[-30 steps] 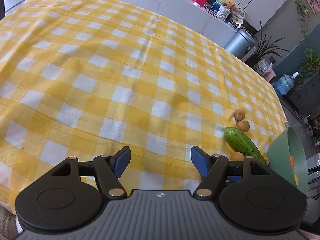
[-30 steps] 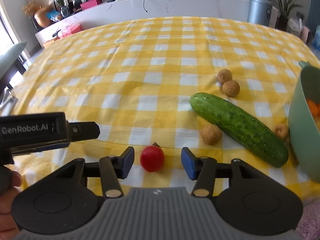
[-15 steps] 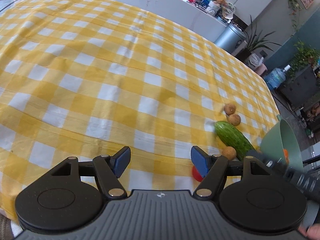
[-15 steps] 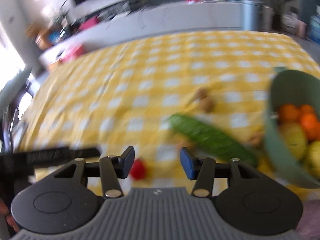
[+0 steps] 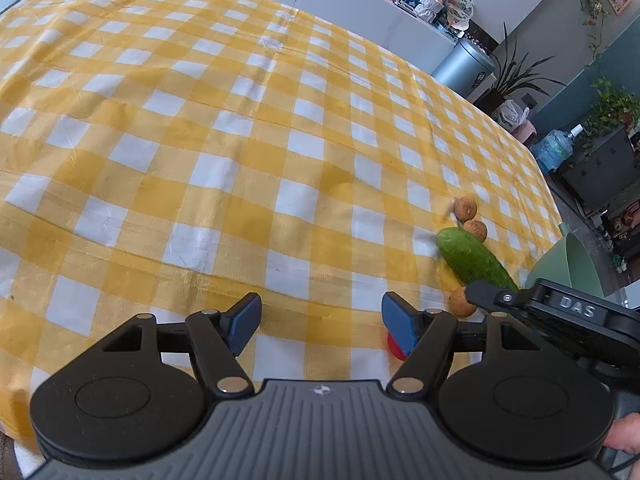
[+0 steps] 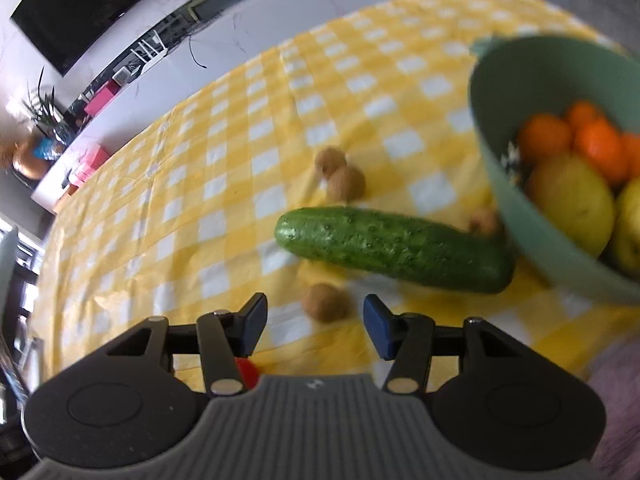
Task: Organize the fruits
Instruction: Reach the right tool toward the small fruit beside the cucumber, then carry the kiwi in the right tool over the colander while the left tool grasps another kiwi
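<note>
Checkered tablecloth [image 6: 240, 184]: cucumber [image 6: 392, 248] lengthwise toward bowl [image 6: 520, 216]; right claw [image 6: 315, 320] opening, empty; left claw [image 5: 321, 322] wide, empty.

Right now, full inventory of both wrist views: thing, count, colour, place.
cucumber: 1, green, on the tablecloth beside the bowl
small round fruits: 4 visible, brown; two together beyond the cucumber, one in front of it, one blurred by the bowl
small red fruit: 1, red, on the cloth, partly hidden behind the right gripper's body
bowl: 1, pale green, at the right edge of the table
orange fruits: at least 3, orange, in the bowl
yellow fruits: 2 visible, yellow, in the bowl
tablecloth: 1, yellow and white check, covers the table
left hand-held gripper: 1, black with blue pads, open, nothing between them
right hand-held gripper: 1, same colours, opening, nothing between the pads
</note>
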Demonstrator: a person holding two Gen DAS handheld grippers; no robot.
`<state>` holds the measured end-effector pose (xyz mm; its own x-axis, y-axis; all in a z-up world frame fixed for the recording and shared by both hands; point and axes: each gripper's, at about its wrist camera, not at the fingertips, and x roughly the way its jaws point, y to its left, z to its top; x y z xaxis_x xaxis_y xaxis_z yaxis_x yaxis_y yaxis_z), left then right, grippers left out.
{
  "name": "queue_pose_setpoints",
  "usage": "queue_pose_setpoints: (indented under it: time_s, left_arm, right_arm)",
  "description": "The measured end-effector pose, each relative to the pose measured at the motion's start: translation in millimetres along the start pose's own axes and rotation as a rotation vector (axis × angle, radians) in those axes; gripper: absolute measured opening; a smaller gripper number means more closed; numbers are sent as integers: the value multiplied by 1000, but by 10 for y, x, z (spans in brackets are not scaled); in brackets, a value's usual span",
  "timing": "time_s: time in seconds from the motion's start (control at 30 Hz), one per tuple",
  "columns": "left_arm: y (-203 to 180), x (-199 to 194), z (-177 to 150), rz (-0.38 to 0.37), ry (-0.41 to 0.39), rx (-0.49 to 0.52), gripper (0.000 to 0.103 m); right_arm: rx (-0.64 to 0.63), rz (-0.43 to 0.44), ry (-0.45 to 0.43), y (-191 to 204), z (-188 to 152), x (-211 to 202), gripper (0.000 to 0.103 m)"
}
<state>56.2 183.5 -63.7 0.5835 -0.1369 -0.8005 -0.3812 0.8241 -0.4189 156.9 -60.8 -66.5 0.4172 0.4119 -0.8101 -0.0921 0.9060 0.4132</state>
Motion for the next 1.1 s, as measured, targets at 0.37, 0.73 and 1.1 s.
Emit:
queue_pose_setpoints:
  time_s: [0.37,0.73,1.1]
  left_arm:
    - [29,0,6,-12,10,-10,81]
    - [26,-2,2,-9,13,-9,81]
    - [-19,-33,11,-3,-9,4,81]
  right_arm:
    - [-39,-86,-45,143,-33,181,34]
    - [-159,-135,-68,257,-103,230,24]
    - [-143,4,-126,173,-38,-147,24]
